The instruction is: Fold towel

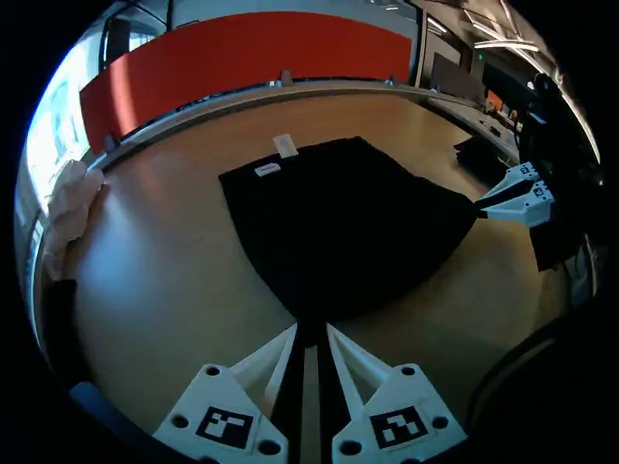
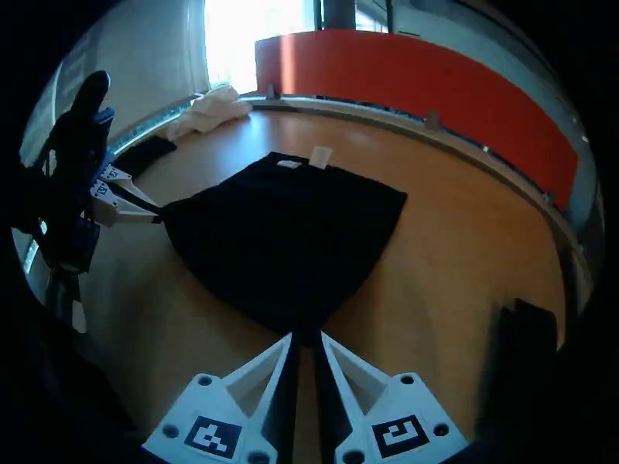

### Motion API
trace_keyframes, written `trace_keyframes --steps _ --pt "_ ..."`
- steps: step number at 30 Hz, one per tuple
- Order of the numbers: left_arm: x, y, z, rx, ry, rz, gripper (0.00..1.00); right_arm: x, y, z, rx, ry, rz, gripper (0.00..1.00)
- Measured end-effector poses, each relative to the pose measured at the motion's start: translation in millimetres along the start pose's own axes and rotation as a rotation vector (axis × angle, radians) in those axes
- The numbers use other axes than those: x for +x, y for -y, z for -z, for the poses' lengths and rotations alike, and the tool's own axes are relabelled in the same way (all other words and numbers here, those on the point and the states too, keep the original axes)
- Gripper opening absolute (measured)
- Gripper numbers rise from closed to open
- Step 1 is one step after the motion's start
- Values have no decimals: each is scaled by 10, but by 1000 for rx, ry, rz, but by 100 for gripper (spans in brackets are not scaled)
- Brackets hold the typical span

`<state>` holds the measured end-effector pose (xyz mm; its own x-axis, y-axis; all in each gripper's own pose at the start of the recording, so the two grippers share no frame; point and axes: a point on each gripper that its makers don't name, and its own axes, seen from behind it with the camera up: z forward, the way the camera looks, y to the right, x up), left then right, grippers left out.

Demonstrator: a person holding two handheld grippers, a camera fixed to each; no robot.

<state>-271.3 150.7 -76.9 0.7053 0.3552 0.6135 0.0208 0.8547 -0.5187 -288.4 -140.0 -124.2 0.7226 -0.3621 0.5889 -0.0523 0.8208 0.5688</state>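
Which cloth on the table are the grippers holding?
The black towel spread mid-table: the left gripper and the right gripper each pinch a corner. The crumpled cream cloth and the dark cloth beside it lie untouched near the edge.

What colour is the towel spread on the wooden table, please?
Black: the flat cloth towel shows best in the left gripper view.

Lit wood table [image 1: 170,255] w/ red partition [image 1: 255,54] behind, bright window [image 2: 255,39], ceiling strip lights [image 1: 499,44].

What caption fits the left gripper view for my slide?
Left gripper pinches a corner of the black towel on the wooden table; right gripper holds another corner.
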Motion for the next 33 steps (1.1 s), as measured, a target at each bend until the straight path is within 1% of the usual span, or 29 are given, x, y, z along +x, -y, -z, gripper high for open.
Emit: trace_keyframes --steps 6,15,21,25,33 --pt "149 20 192 3 -22 16 10 163 48 145 2 -24 17 12" --pt "220 15 476 3 -12 36 10 451 114 465 11 -69 18 12" --pt "211 -106 651 -36 20 64 10 569 108 691 2 -84 16 12" --pt "242 -173 765 -51 21 79 10 608 101 833 -5 -89 16 12" --pt "269 -287 939 -71 27 99 10 611 119 1017 -7 -84 10 12"
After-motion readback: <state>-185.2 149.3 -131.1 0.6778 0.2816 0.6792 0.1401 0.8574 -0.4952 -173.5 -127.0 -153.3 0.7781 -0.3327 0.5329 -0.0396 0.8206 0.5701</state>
